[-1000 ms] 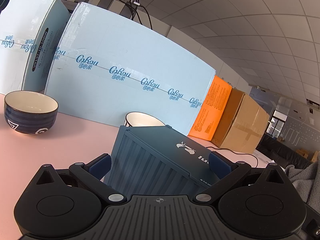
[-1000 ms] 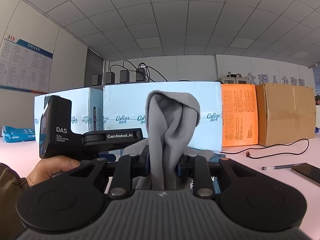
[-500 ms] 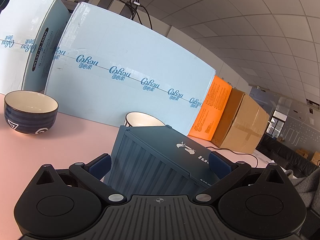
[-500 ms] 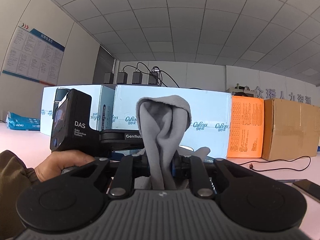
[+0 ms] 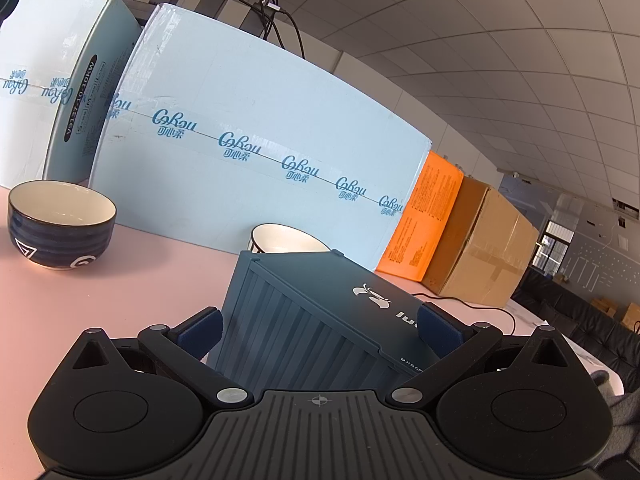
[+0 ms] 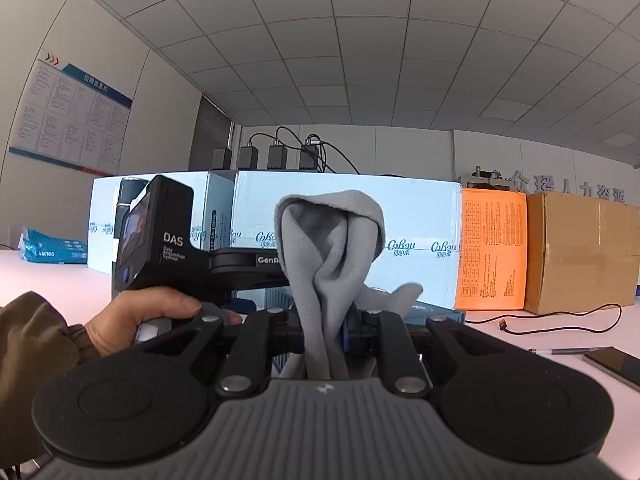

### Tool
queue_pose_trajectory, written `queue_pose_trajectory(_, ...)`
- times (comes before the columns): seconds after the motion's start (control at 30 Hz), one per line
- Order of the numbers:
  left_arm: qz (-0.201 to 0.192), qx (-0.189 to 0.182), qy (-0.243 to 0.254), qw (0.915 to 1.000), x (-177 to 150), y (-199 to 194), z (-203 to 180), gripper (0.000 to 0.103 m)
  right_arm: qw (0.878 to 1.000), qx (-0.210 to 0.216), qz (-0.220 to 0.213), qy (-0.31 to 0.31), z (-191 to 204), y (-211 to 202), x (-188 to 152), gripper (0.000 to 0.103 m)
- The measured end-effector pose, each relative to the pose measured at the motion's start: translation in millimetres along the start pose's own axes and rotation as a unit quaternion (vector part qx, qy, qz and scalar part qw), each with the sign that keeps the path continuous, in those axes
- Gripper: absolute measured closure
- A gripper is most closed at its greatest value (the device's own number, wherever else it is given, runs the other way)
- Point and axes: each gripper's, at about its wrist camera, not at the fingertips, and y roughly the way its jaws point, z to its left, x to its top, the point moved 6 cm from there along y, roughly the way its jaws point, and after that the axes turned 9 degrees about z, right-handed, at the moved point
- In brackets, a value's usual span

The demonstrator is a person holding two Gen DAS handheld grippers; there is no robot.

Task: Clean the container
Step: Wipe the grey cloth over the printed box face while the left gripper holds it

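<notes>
On the tabletop [image 5: 140, 280] the container [image 5: 320, 320] lies before a row of boxes [image 5: 260, 140]. One bowl [image 5: 60, 224] stands at left, another bowl [image 5: 288, 240] just behind the container.

Both views bright, evenly lit, sharp. Strong fisheye bending: white tiled ceiling [image 6: 320, 40] lines curve, dark vignette at corners. Left view: daylight from distant window [image 5: 554, 245]; pale blue cardboard box [image 5: 260, 128] slightly washed out. Soft shadows only.
</notes>
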Motion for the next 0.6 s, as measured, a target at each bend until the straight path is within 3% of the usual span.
queue_pose_trajectory(0.2, 0.000, 0.000, 0.000, 1.0000, -0.4, 0.5, 0.4, 0.000, 0.999, 0.022, 0.017, -0.015, 7.8, -1.9, -4.6, 0.086)
queue_pose_trajectory(0.47, 0.000, 0.001, 0.001, 1.0000, -0.8, 0.6, -0.5, 0.000, 0.994, 0.045, 0.099, 0.026, 9.8, 12.0, -29.0, 0.086)
queue_pose_trajectory(0.6, 0.000, 0.000, 0.001, 1.0000, -1.1, 0.7, -0.8, 0.000, 0.995, 0.044, 0.083, 0.033, 8.9, 6.7, -22.7, 0.086)
